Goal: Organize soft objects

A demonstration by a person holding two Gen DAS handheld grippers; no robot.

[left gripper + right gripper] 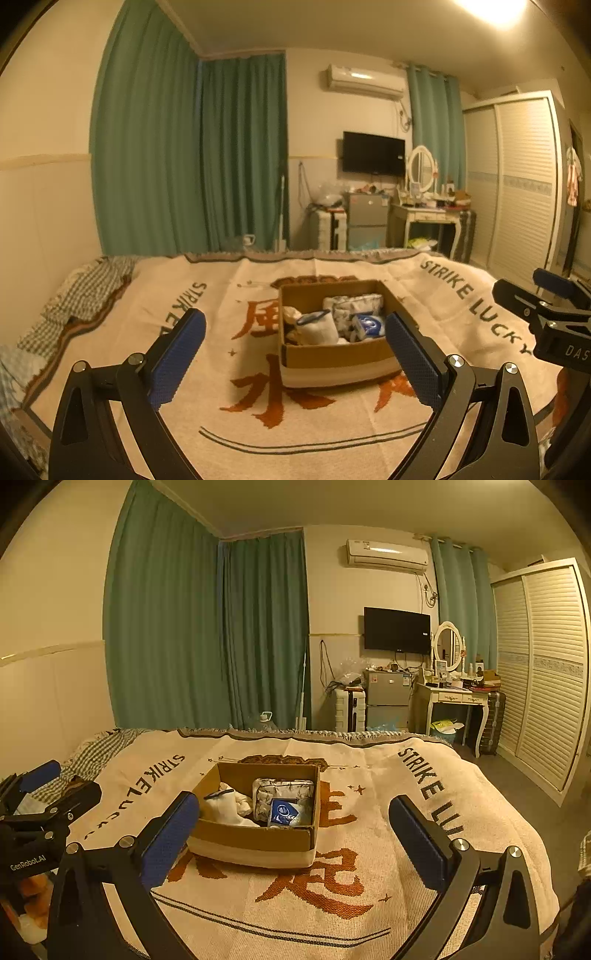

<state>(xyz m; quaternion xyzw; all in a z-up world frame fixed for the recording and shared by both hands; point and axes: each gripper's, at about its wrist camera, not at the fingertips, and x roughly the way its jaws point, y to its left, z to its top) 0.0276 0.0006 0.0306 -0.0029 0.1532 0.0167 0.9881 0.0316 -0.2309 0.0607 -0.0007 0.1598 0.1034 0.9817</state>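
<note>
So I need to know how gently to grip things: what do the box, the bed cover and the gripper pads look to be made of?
The box looks like plain brown cardboard, matte, with a raw cut rim and a pale band low on its front. The bed cover seems a woven or knitted throw: nubby weave, fringed far edge. The fingers carry blue pads, probably rubber, with a fine grid texture.

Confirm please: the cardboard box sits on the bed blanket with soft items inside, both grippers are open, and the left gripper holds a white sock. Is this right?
Not quite. The left gripper holds nothing; the left wrist view shows its jaws wide apart and empty. The rest stands: the cardboard box sits on the blanket with soft items inside, and the right gripper is open too.
</note>
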